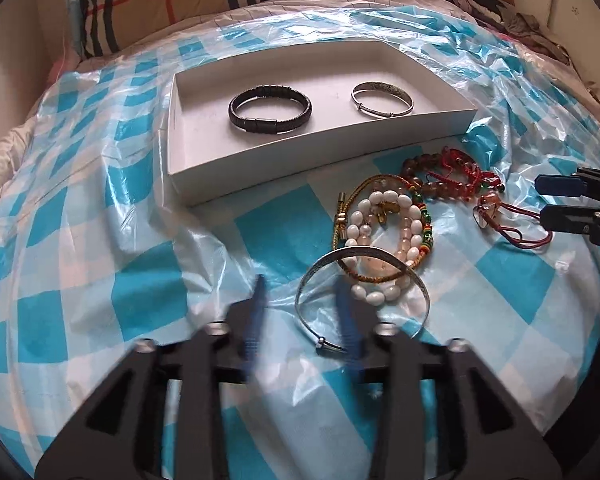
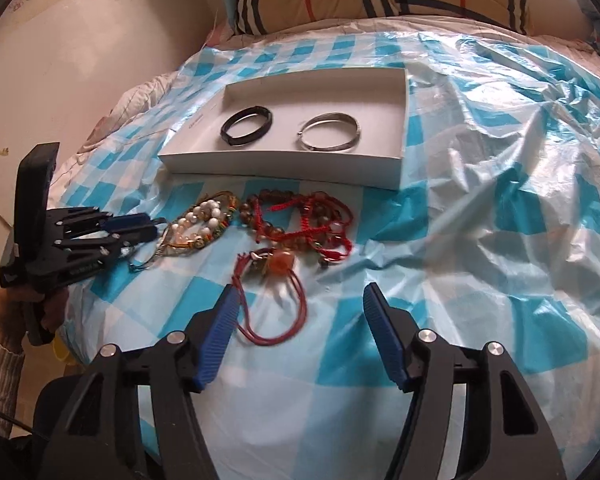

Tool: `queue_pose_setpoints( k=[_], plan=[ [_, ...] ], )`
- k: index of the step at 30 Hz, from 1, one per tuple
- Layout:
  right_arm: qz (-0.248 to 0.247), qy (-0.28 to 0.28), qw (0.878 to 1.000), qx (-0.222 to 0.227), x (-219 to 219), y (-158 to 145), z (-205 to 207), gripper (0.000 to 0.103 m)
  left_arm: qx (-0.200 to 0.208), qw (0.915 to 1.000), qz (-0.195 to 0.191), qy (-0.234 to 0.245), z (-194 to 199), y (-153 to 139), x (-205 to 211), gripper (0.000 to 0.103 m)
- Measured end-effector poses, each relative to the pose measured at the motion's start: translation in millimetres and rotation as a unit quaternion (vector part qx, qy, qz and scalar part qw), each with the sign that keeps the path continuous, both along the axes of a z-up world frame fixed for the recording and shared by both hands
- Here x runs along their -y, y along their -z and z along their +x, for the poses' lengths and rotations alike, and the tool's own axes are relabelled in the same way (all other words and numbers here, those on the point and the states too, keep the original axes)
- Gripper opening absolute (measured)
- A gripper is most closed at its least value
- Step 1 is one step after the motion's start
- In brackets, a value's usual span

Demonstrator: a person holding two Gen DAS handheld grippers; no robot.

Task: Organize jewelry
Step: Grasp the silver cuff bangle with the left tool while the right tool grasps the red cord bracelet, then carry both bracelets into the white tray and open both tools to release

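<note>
Jewelry lies heaped lower right of the white box [image 1: 320,168]. Left tongs [image 1: 300,320] straddle a silver bangle [image 1: 362,292], unclenched; right tongs [image 2: 300,336] gape. Slippery plastic sheet [image 1: 100,280] may bunch; the bangle could drag the white beads [image 1: 380,216].

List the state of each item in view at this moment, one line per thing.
white box: open, no lid
black bracelet: flat in box
silver bangle in box: flat, apart from black bracelet
large silver bangle: outside box, between left hand-held gripper fingers
white bead bracelet: in pile outside
red cord bracelet: loose, before right hand-held gripper, open
</note>
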State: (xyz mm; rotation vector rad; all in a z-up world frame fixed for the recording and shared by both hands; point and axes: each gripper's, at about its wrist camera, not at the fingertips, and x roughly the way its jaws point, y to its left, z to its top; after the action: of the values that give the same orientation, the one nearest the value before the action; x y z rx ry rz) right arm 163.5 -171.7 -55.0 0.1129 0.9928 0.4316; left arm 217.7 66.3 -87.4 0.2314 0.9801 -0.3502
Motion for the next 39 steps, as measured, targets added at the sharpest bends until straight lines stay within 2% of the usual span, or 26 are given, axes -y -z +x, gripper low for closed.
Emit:
queue_pose_setpoints(
  k=[2, 3, 4, 5, 7, 13, 22, 27, 31, 39],
  plan=[
    [-0.003, -0.012, 1.0, -0.006, -10.0, 7.6, 6.4, 0.063, 0.001, 1.0, 0.004, -0.003, 2.0, 4.6, 3.9, 0.043],
    [-0.005, -0.02, 1.0, -0.014, -15.2, 13.4, 9.1, 0.062, 0.0, 1.0, 0.002, -0.003, 2.6, 5.0, 5.0, 0.033],
    [-0.01, -0.027, 0.999, -0.019, -19.4, 17.0, 9.9, 0.045, -0.007, 1.0, -0.003, 0.0, 3.5, 4.6, 6.3, 0.021],
    [-0.023, -0.033, 0.999, -0.017, -24.3, 18.9, 8.6, 0.019, -0.01, 0.9999, -0.003, -0.003, 3.7, 3.2, 6.5, 0.008],
    [-0.025, -0.047, 0.999, -0.012, -28.2, 15.2, 2.1, 0.005, -0.013, 0.9998, -0.015, -0.004, 0.5, -2.8, 4.1, 0.004],
    [0.008, -0.019, 1.0, 0.016, -7.2, -10.1, -20.3, 0.004, -0.003, 0.9978, -0.059, -0.029, -17.4, -25.8, -14.9, 0.003],
    [0.049, 0.009, 0.997, 0.061, 8.5, -54.6, -42.1, 0.004, 0.016, 0.9953, -0.082, -0.049, -35.0, -51.2, -23.7, 0.004],
    [0.047, 0.018, 0.993, 0.103, 6.3, -77.2, -43.6, 0.004, 0.05, 0.9935, -0.082, -0.061, -38.8, -69.8, -13.4, 0.004],
    [0.048, 0.025, 0.99, 0.132, 3.5, -90.0, -41.0, 0.004, 0.084, 0.991, -0.066, -0.08, -37.6, -84.2, -2.4, 0.004],
    [0.048, 0.028, 0.984, 0.169, -4.7, -104.3, -33.7, 0.004, 0.116, 0.9863, -0.051, -0.105, -31.0, -97.9, 10.1, 0.004]
  ],
)
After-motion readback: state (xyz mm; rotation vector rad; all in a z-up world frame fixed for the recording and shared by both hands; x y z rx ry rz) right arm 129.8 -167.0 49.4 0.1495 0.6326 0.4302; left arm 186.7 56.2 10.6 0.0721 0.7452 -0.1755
